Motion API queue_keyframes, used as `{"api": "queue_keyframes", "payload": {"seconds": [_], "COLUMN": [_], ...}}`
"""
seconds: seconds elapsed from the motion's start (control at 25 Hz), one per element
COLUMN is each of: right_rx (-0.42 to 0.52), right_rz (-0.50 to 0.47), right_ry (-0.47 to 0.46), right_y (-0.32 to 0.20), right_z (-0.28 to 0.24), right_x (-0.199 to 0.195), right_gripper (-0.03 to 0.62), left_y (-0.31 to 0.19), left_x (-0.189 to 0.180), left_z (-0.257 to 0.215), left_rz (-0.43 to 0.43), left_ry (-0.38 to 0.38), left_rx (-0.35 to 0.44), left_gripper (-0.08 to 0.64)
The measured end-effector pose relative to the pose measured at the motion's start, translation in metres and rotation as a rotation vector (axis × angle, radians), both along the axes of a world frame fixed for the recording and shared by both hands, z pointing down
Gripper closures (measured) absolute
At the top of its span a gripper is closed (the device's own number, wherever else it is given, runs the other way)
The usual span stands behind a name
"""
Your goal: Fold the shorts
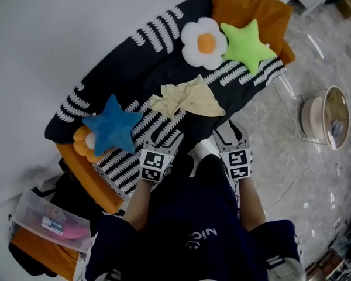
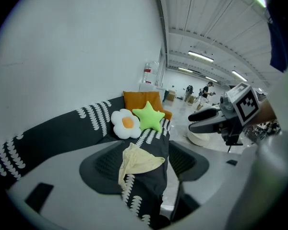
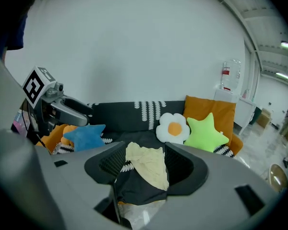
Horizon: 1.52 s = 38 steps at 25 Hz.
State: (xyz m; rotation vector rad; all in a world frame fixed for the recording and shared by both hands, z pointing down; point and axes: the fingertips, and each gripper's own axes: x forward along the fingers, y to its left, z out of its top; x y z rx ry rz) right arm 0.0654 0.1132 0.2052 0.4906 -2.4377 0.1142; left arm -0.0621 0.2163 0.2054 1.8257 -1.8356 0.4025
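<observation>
Lying crumpled on the sofa (image 1: 114, 69), the shorts (image 1: 187, 98) are untouched. Left gripper (image 1: 164, 138) and right gripper (image 1: 231, 134) hover near the shorts, on the person's side, both wide apart and empty.

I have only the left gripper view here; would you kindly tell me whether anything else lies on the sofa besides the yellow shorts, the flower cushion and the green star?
Observer: Yes, a blue star cushion lies at the sofa's far left end in the head view, left of the shorts.
Operator: Thank you. Is the right gripper holding anything?
Observer: No, its own view shows the jaws apart and empty, the shorts lying beyond them.
Operator: And where is the left gripper?
Observer: In the head view it hovers at the sofa's near edge, just short of the shorts.
</observation>
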Motion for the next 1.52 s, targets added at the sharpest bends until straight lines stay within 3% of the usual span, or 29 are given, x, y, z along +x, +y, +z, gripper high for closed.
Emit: {"api": "queue_keyframes", "payload": {"seconds": [0.32,0.48,0.72,1.0,1.16,1.28,1.52], "right_rx": [0.025,0.014,0.008,-0.027,-0.014,-0.010,0.049], "right_rz": [-0.115,-0.190,-0.328,-0.491,-0.617,-0.720,-0.923], "right_ry": [0.083,0.100,0.185,0.339,0.417,0.464,0.558], "right_y": [-0.042,-0.070,-0.103,-0.142,-0.154,-0.162,-0.166], "right_z": [0.026,0.049,0.113,0.213,0.269,0.318,0.358], "right_x": [-0.045,-0.072,-0.102,-0.128,-0.136,-0.138,-0.136], "right_gripper": [0.384,0.388,0.403,0.443,0.451,0.459,0.492], "left_y": [-0.013,-0.027,-0.051,-0.069,-0.075,-0.081,-0.074], "left_x": [-0.013,-0.036,-0.052,-0.054,-0.052,-0.050,-0.044], "left_z": [0.057,0.091,0.147,0.220,0.271,0.307,0.335], "left_rz": [0.088,0.084,0.136,0.046,0.103,0.112,0.166], "left_ry": [0.010,0.065,0.045,0.200,0.133,0.133,0.093], "left_rx": [-0.145,-0.238,-0.368,-0.509,-0.592,-0.629,-0.699], "left_gripper": [0.261,0.280,0.293,0.293,0.322,0.365,0.365]}}
